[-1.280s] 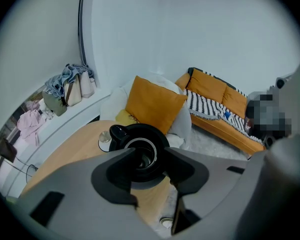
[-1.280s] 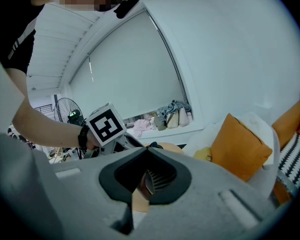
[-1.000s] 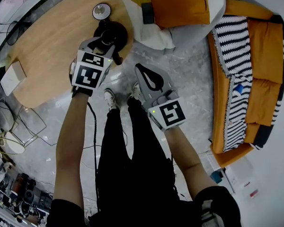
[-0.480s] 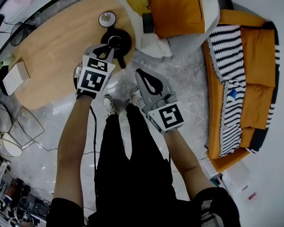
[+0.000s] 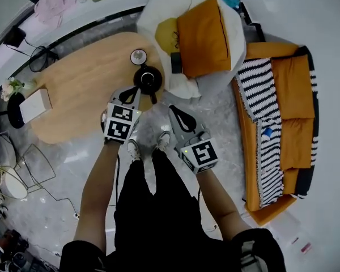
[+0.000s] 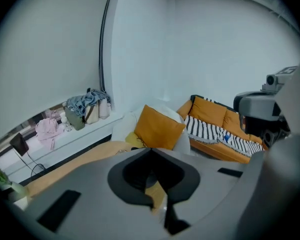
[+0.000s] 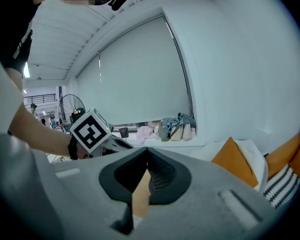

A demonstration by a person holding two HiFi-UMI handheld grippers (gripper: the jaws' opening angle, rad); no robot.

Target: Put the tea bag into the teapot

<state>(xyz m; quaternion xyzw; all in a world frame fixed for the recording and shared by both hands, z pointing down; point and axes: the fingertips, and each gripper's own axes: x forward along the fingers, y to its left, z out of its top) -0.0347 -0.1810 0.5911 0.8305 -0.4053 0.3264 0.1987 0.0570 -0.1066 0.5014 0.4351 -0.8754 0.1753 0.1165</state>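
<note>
The black teapot (image 5: pixel 147 79) stands near the right end of the oval wooden table (image 5: pixel 85 89), and a round lid (image 5: pixel 139 56) lies just beyond it. No view shows a tea bag. My left gripper (image 5: pixel 130 94) hovers at the table's near edge, just short of the teapot, with its jaws shut and nothing between them (image 6: pixel 151 150). My right gripper (image 5: pixel 177 113) hangs over the floor to the right of the table. Its tips meet too (image 7: pixel 147 153), with only the tan table showing through the gap below.
A white box (image 5: pixel 35 105) sits on the table's left end. A white beanbag with an orange cushion (image 5: pixel 203 35) crowds the table's right end. An orange sofa with a striped throw (image 5: pixel 277 112) runs along the right. A wire stool (image 5: pixel 28 166) stands at the lower left.
The left gripper has drawn back from over the teapot to the table's near edge. The head has risen, so more of the room shows. The right gripper stays beside it.
</note>
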